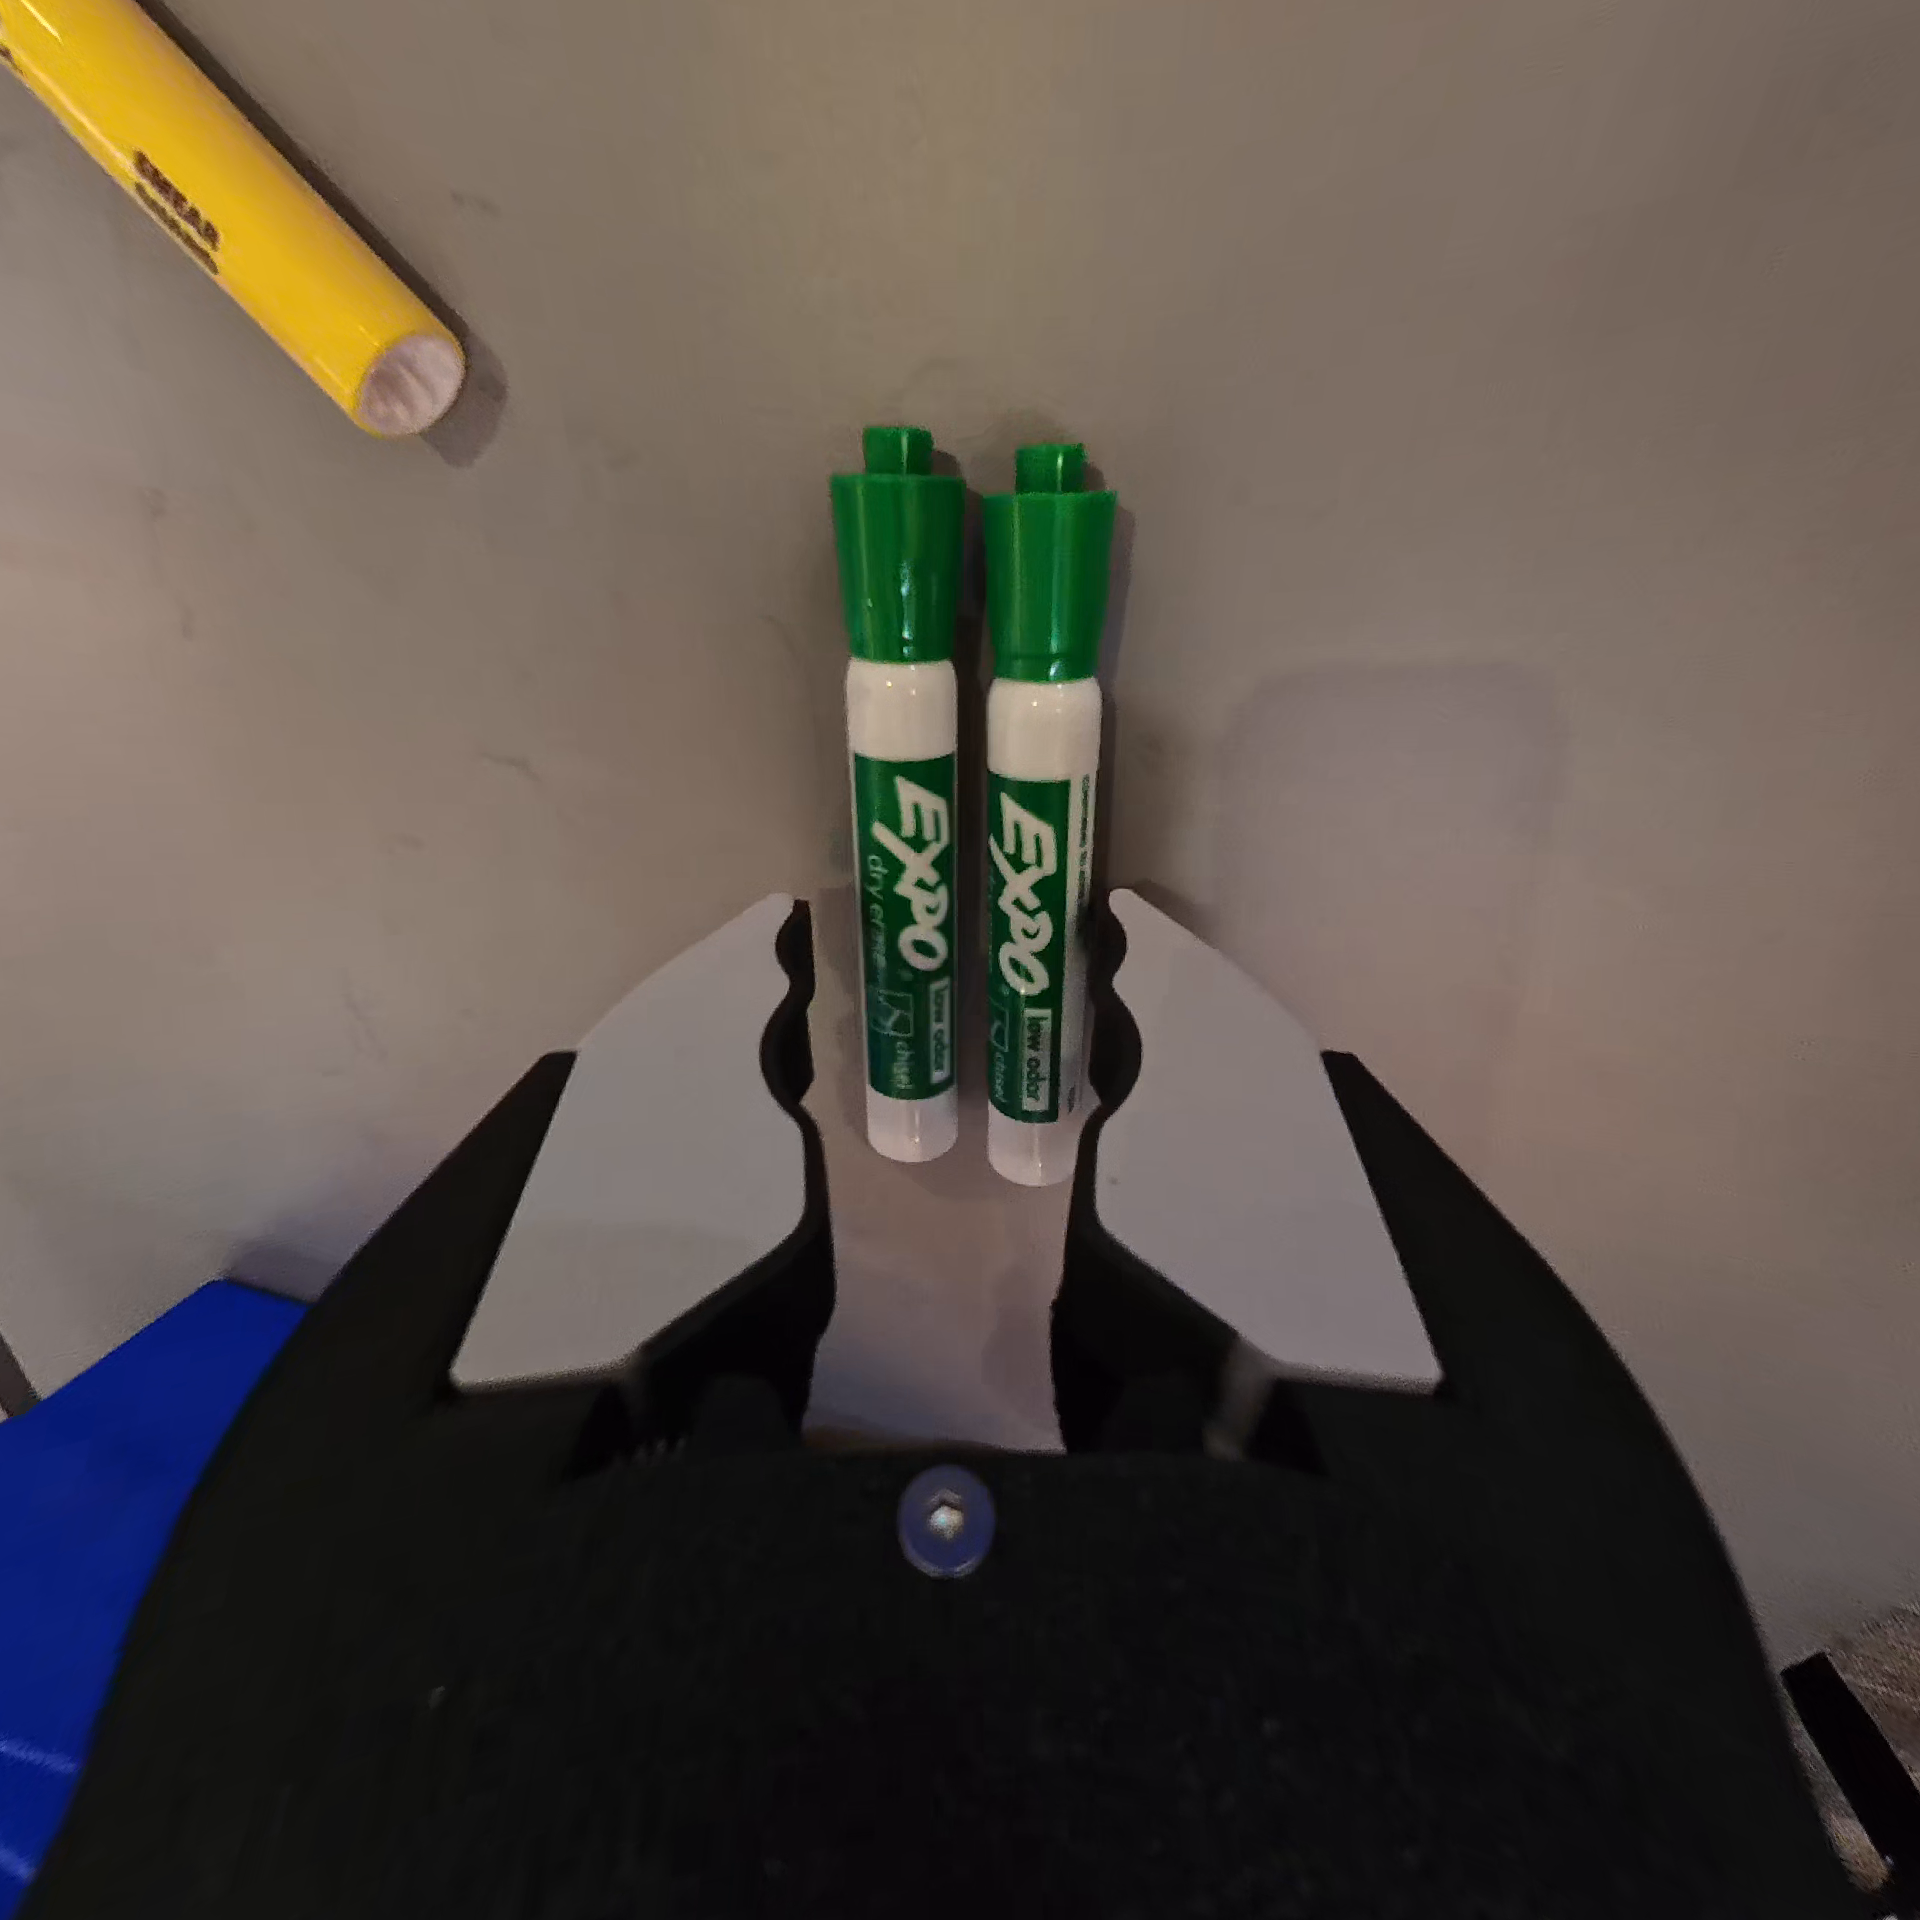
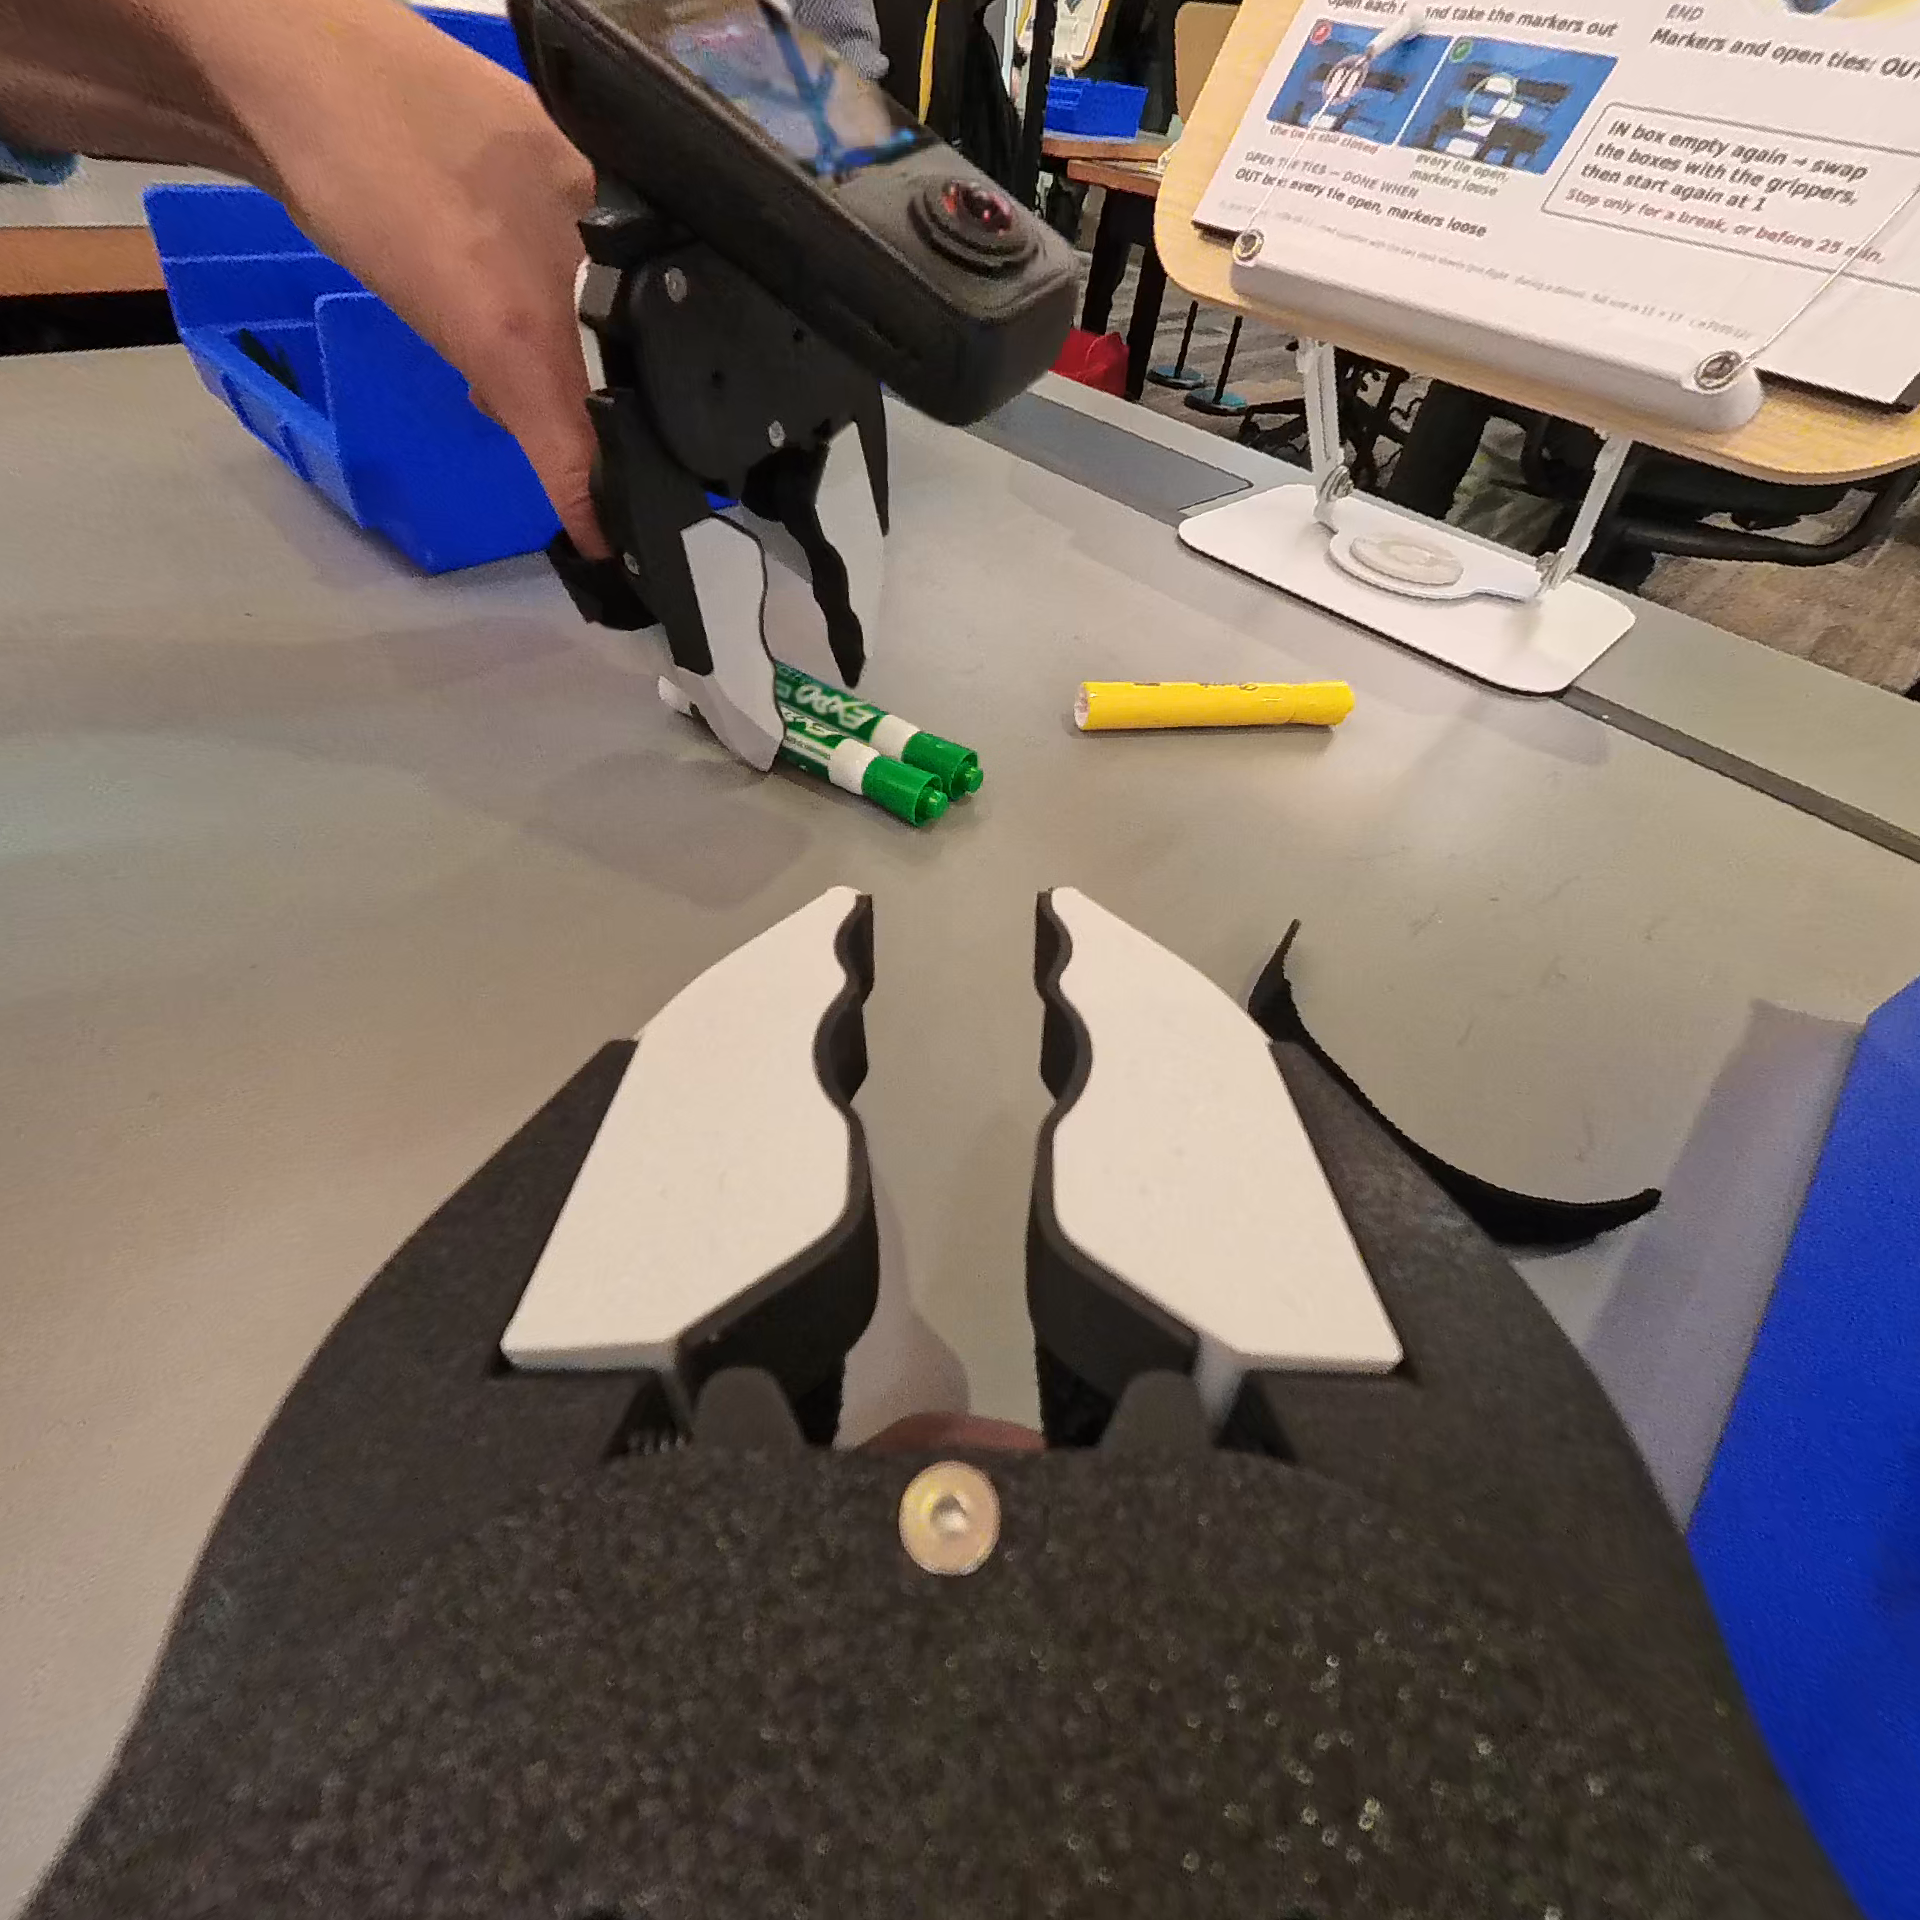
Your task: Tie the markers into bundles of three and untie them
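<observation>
Fingers of my left gripper (image 1: 951,914) straddle two green markers (image 1: 971,810) at frame centre — jaws parted, the right finger touching one barrel. My right gripper (image 2: 954,904) hangs open over the grey table (image 2: 312,935), holding nothing. Farther off, upper left — a yellow marker (image 1: 239,208).

Green-capped markers (image 1: 961,810), yellow marker (image 1: 239,208)

Dim, soft indoor light; faint shadows, wide-angle edge distortion, slight blur.
</observation>
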The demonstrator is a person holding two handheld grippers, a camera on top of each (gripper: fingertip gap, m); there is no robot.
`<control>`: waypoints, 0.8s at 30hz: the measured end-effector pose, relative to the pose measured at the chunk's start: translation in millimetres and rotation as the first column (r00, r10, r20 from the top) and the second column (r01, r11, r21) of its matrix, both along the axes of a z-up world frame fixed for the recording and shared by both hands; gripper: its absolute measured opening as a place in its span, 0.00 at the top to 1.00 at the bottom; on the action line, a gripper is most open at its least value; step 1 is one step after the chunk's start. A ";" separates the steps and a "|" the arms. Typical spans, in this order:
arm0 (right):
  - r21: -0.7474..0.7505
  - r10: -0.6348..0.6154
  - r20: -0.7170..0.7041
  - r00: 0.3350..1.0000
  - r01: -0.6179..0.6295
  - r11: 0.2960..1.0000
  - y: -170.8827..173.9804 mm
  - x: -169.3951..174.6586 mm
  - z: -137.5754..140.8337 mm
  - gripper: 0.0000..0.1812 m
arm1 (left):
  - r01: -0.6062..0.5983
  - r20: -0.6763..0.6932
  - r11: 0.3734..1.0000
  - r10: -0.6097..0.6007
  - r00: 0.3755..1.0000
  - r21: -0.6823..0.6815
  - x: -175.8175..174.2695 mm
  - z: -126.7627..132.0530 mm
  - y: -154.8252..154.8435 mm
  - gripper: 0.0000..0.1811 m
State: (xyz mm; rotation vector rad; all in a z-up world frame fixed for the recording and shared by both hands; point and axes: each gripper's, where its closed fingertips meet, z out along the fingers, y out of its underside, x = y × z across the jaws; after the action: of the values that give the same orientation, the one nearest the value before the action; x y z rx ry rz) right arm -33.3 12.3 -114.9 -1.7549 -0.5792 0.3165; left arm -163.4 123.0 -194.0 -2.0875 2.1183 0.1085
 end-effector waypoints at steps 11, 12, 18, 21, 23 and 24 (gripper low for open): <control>-0.006 0.008 0.002 1.000 -0.008 1.000 0.1 -1.6 -1.8 0.84 | 0.014 -0.009 0.994 -0.015 1.000 -0.108 1.4 -2.6 -4.1 0.79; -0.007 0.009 0.002 1.000 -0.009 1.000 0.1 -2.1 -2.0 0.84 | 0.009 -0.011 0.992 -0.011 1.000 -0.124 1.2 -2.9 -4.2 0.79; -0.005 0.008 0.005 1.000 -0.008 1.000 -0.7 -2.3 -1.7 0.84 | 0.026 -0.020 0.982 -0.031 0.999 -0.188 0.8 -3.4 -2.9 0.79; -0.004 0.005 0.001 1.000 -0.005 1.000 -0.6 -1.1 -1.1 0.84 | 0.041 -0.034 0.982 -0.047 0.998 -0.183 0.4 -3.6 -3.2 0.79; -0.004 0.005 -0.003 1.000 -0.005 1.000 -0.4 -0.7 -0.8 0.84 | 0.056 -0.037 0.984 -0.063 0.997 -0.168 0.3 -3.9 -3.9 0.79; -0.005 0.005 -0.005 1.000 -0.005 1.000 -0.5 -0.8 -0.7 0.84 | 0.062 -0.032 0.985 -0.068 0.997 -0.160 0.7 -3.8 -4.1 0.79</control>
State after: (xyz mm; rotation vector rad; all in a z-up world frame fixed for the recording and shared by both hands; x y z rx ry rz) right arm -34.0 11.8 -115.6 -1.7568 -0.5801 0.3257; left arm -162.8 118.9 -197.8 -2.1135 2.2847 -0.0304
